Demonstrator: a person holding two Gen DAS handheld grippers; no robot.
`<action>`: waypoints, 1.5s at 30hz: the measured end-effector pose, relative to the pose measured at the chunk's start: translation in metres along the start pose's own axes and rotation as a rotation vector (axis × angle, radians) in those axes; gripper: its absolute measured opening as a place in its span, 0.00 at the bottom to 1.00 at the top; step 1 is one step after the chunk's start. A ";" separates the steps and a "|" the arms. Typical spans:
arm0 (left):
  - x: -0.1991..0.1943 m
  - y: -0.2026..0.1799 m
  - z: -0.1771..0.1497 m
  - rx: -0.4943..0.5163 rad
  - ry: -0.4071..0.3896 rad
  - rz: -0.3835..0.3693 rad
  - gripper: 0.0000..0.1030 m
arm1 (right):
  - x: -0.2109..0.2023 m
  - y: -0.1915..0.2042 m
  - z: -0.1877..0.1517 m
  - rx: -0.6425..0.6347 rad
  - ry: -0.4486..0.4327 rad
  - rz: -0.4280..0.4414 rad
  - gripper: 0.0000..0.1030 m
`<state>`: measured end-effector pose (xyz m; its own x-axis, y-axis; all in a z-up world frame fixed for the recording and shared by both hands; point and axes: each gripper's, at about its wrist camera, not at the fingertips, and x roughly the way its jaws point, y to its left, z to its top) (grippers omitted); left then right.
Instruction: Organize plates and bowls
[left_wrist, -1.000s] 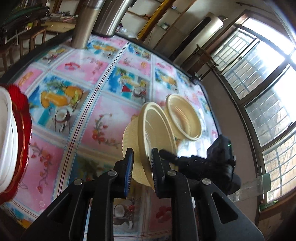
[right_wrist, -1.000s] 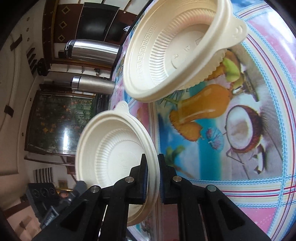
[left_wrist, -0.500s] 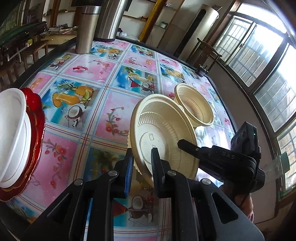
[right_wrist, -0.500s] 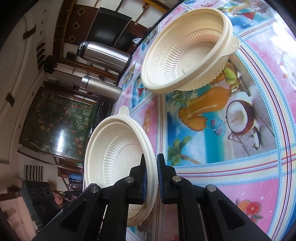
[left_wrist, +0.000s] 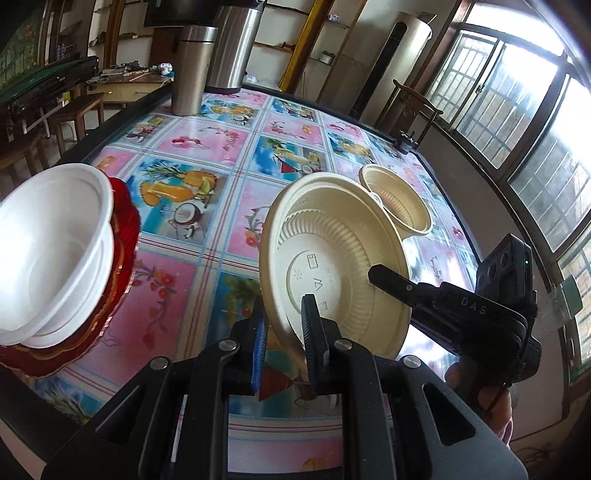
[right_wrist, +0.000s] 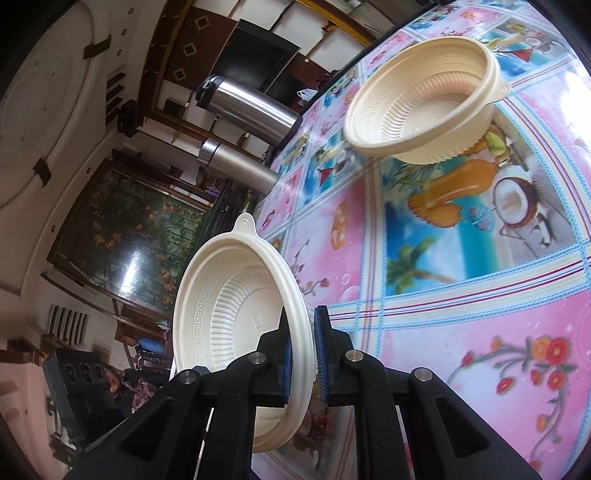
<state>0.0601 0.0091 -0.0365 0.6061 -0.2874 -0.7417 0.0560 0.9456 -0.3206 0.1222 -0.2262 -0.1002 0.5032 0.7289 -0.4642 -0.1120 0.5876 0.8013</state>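
A cream ribbed bowl (left_wrist: 332, 258) hangs tilted above the table, its underside facing the left wrist camera. My left gripper (left_wrist: 282, 306) is shut on its near rim. My right gripper (right_wrist: 299, 317) is shut on the rim of the same bowl (right_wrist: 229, 295), whose inside shows in the right wrist view; one of its fingers (left_wrist: 391, 282) lies across the underside. A second cream bowl (left_wrist: 399, 199) (right_wrist: 424, 110) sits upright on the table beyond. At the left, white bowls (left_wrist: 48, 251) are stacked on a red plate (left_wrist: 123, 229).
A colourful fruit-print tablecloth (left_wrist: 207, 147) covers the table. Two steel flasks (left_wrist: 192, 70) (left_wrist: 232, 44) stand at the far edge. A person's hand (left_wrist: 476, 384) holds the right gripper. A wooden chair (left_wrist: 413, 107) stands past the far right corner, by the windows.
The held bowl has turned so its underside faces the left camera and has drawn away from the second bowl. The white bowl stack now looms larger at the left.
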 end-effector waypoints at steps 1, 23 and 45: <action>-0.002 0.002 -0.001 0.000 -0.003 0.000 0.15 | 0.000 0.002 -0.002 -0.003 -0.002 0.008 0.12; -0.052 0.054 -0.009 -0.040 -0.101 0.026 0.15 | 0.011 0.069 -0.039 -0.062 0.013 0.064 0.15; -0.091 0.122 0.004 -0.119 -0.213 0.095 0.15 | 0.057 0.173 -0.052 -0.203 0.069 0.067 0.17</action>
<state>0.0155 0.1515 -0.0058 0.7581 -0.1474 -0.6353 -0.0954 0.9386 -0.3315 0.0867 -0.0647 -0.0073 0.4296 0.7871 -0.4426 -0.3169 0.5904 0.7423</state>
